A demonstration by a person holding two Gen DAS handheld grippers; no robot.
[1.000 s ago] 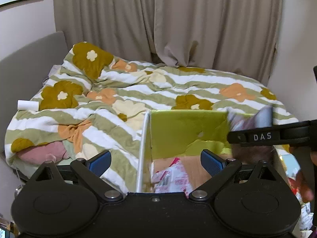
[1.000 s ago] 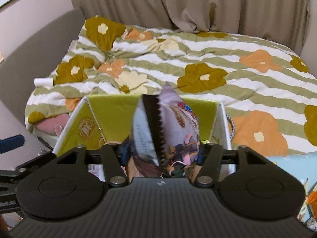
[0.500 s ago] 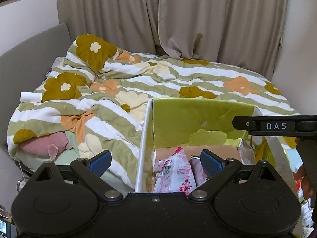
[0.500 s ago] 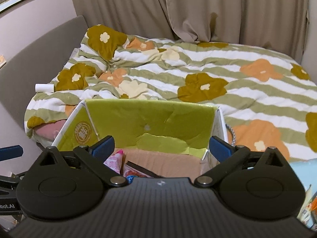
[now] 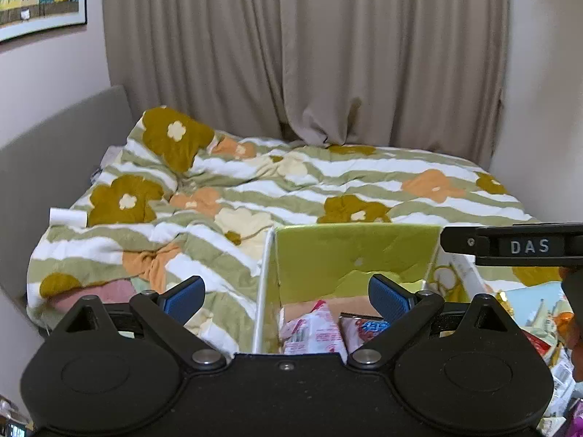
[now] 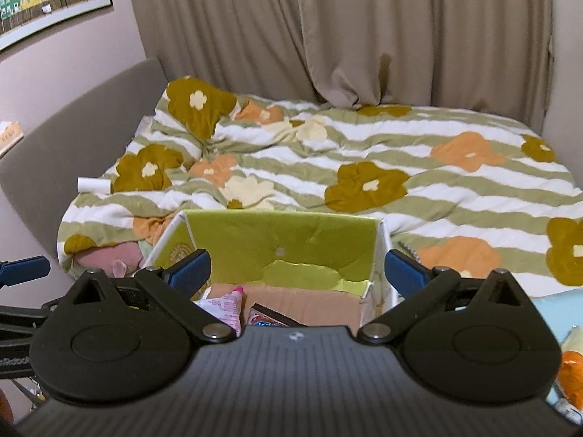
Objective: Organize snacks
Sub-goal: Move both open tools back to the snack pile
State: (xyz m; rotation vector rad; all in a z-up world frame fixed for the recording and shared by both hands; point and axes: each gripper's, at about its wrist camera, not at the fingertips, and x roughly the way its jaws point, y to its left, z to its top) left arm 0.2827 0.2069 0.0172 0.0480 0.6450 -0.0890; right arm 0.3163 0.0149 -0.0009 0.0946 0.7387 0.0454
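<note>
A green cardboard box [image 5: 349, 251] stands open on the bed, also in the right wrist view [image 6: 277, 240]. Inside lie a pink-and-white snack packet [image 5: 313, 331] and a red-and-blue packet [image 5: 364, 327]; both show in the right wrist view, the pink one [image 6: 222, 307] and the other [image 6: 269, 318]. My left gripper [image 5: 284, 296] is open and empty above the box's near left side. My right gripper [image 6: 297, 267] is open and empty above the box. The right gripper's side shows in the left wrist view [image 5: 517, 245].
The bed carries a striped flower-print duvet [image 6: 364, 153]. A white roll [image 6: 93, 184] lies at its left edge by the grey headboard [image 6: 73, 120]. More snack packets [image 5: 539, 324] lie right of the box, including an orange one [image 6: 572, 371]. Curtains [image 5: 309, 54] hang behind.
My right gripper opened and let the purple snack bag go into the box, then rose. Both grippers lifted and pulled back, so the box looks lower and smaller.
</note>
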